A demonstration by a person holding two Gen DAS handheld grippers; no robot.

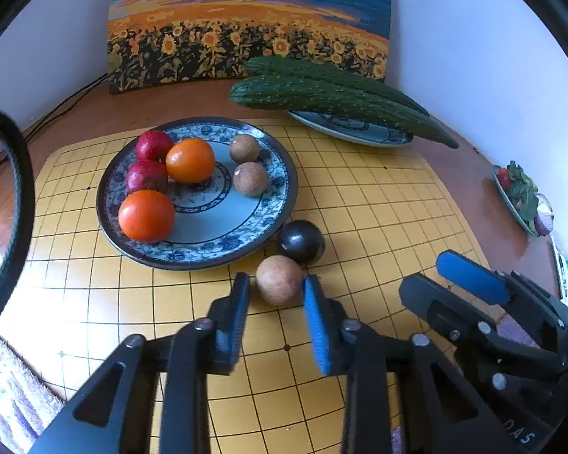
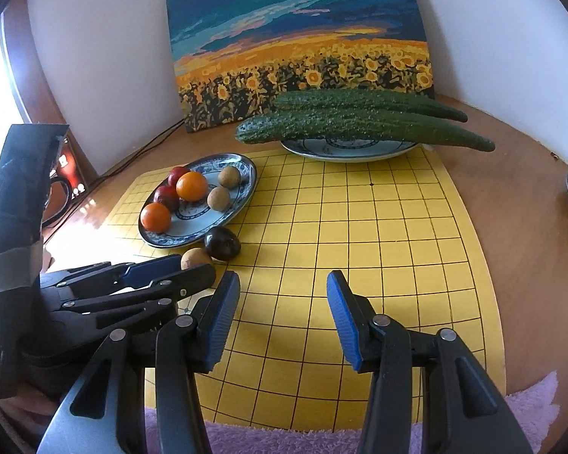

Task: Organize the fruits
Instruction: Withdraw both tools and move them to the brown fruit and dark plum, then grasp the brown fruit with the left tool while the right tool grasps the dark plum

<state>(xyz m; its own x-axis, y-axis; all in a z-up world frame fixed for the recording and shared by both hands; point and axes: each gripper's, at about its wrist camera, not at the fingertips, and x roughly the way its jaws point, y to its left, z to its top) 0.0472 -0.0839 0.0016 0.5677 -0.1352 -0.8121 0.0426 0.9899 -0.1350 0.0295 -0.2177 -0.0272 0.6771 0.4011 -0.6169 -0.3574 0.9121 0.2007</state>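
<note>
A blue-patterned plate [image 1: 274, 189] on the yellow grid mat [image 1: 378, 204] holds two oranges [image 1: 190, 159], two red plums [image 1: 153, 145] and two brown round fruits [image 1: 249, 178]. In front of the plate, on the mat, lie a dark round fruit [image 1: 301, 241] and a third brown fruit [image 1: 278, 278], touching each other. My left gripper [image 1: 276, 287] is shut on that brown fruit [image 2: 195, 258], one pad on each side. My right gripper [image 2: 284, 287] hovers open over bare mat to the right, with nothing between its fingers.
Two long cucumbers [image 1: 333, 94] lie across a second plate [image 1: 359, 132] at the back. A sunflower painting [image 1: 246, 26] leans on the wall. A small dish of greens [image 1: 518, 196] sits far right, cables [image 1: 64, 102] run at the back left, and a purple towel [image 2: 322, 439] lines the front edge.
</note>
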